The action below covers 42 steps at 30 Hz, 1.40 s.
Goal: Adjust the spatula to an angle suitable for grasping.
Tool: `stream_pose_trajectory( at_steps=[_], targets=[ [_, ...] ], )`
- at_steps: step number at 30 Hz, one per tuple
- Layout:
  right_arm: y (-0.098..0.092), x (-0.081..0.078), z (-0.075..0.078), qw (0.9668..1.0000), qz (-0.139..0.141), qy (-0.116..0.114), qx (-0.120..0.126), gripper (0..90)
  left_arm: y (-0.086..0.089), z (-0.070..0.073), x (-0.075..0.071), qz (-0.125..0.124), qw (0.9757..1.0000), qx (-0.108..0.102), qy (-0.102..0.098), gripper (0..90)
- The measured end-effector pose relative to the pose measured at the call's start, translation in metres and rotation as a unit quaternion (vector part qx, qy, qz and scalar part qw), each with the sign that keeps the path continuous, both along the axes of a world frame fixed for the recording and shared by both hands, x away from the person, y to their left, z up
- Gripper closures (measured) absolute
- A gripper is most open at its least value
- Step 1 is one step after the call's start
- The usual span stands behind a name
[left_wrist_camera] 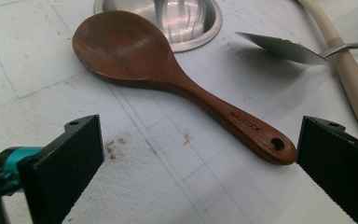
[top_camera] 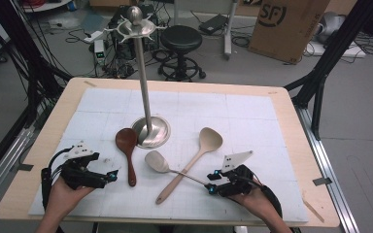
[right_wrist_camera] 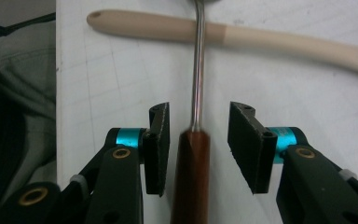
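1. Right hand-held gripper point(right_wrist_camera: 198, 140), lower right of the high view: jaws parted to a middling gap, straddling the brown handle of the metal spoon point(right_wrist_camera: 196, 93). Pads stand clear of the handle on both sides; nothing gripped.
2. Metal spoon lies on the surface at lower centre of the high view, bowl point(top_camera: 156, 161) toward the stand, shaft crossing over the pale spoon point(top_camera: 194, 158).
3. Risk: the shaft rests on the pale spoon's handle. A lift or drag of the metal spoon could roll or nudge the pale one, likely toward the near edge.
4. Risk: the handle looks round and smooth. Pads closing off-centre could let it twist or squirt out forward.
5. Left hand-held gripper point(left_wrist_camera: 198, 154), lower left of the high view: jaws wide, empty, aimed at the end of the dark spoon point(left_wrist_camera: 168, 79). The right-hand pad in its own view sits just beside the handle tip; a small move could knock it.
6. Dark spoon's bowl lies close to the stand point(top_camera: 148, 97) base; a push could slide it against that.
7. Surface point(top_camera: 281, 111): wooden top under a white gridded mat, faint smudges and a small red mark.
8. Room: grey floor, black stool point(top_camera: 181, 41), cardboard box point(top_camera: 286, 24) at upper right, cables and gear at top, black frame legs at the sides.
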State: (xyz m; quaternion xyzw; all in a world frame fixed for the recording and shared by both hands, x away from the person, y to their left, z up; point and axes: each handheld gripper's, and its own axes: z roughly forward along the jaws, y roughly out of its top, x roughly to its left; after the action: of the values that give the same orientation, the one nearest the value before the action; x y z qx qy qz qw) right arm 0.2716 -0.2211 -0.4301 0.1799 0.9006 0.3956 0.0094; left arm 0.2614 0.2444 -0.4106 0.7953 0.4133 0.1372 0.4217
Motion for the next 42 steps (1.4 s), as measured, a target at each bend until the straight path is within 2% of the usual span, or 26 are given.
stream_pose_trajectory(
  at_steps=[5, 8, 10, 12, 14, 16, 18, 24, 28, 33, 42],
  targets=[
    [-0.006, -0.006, -0.005, 1.0000, 0.001, 0.004, -0.009, 59.9, -0.001, 0.000, 0.000, 0.000, 1.0000, -0.001, 0.000, 1.6],
    [-0.007, -0.008, -0.008, 0.9997, 0.008, 0.010, -0.021, 64.0, -0.001, 0.000, 0.000, 0.000, 1.0000, -0.001, -0.002, 1.6],
    [-0.006, -0.008, -0.009, 0.9995, 0.008, 0.007, -0.029, 68.4, 0.000, 0.000, 0.000, 0.000, 1.0000, 0.000, -0.003, 1.6],
    [-0.005, -0.006, -0.009, 0.9995, 0.007, 0.012, -0.028, 69.4, 0.000, 0.000, 0.000, 0.000, 1.0000, -0.001, -0.003, 1.6],
    [-0.005, -0.004, -0.008, 0.9995, 0.003, 0.006, -0.032, 70.9, 0.000, 0.000, 0.000, 0.000, 1.0000, -0.002, -0.004, 1.6],
    [-0.007, -0.002, -0.006, 0.9996, -0.005, 0.004, -0.026, 72.4, 0.000, 0.000, 0.000, 0.000, 1.0000, -0.001, -0.004, 1.6],
    [-0.008, 0.002, -0.003, 0.9999, -0.002, 0.003, -0.015, 72.7, 0.000, 0.000, 0.000, -0.001, 1.0000, -0.001, -0.003, 1.6],
    [0.002, 0.006, 0.004, 0.9989, 0.016, -0.021, -0.039, 72.9, -0.001, 0.000, 0.000, -0.002, 1.0000, 0.000, -0.003, 1.6],
    [0.008, 0.011, 0.005, 0.9986, 0.029, -0.022, -0.039, 73.1, -0.001, 0.000, 0.000, -0.001, 1.0000, 0.000, -0.003, 1.6],
    [0.017, 0.013, 0.005, 0.9978, 0.037, -0.035, -0.043, 73.1, -0.002, -0.001, 0.000, -0.001, 1.0000, -0.002, -0.003, 1.7],
    [0.021, 0.016, 0.007, 0.9983, 0.037, -0.023, -0.039, 72.2, -0.001, 0.000, 0.000, -0.003, 1.0000, -0.002, -0.002, 1.6]
  ],
)
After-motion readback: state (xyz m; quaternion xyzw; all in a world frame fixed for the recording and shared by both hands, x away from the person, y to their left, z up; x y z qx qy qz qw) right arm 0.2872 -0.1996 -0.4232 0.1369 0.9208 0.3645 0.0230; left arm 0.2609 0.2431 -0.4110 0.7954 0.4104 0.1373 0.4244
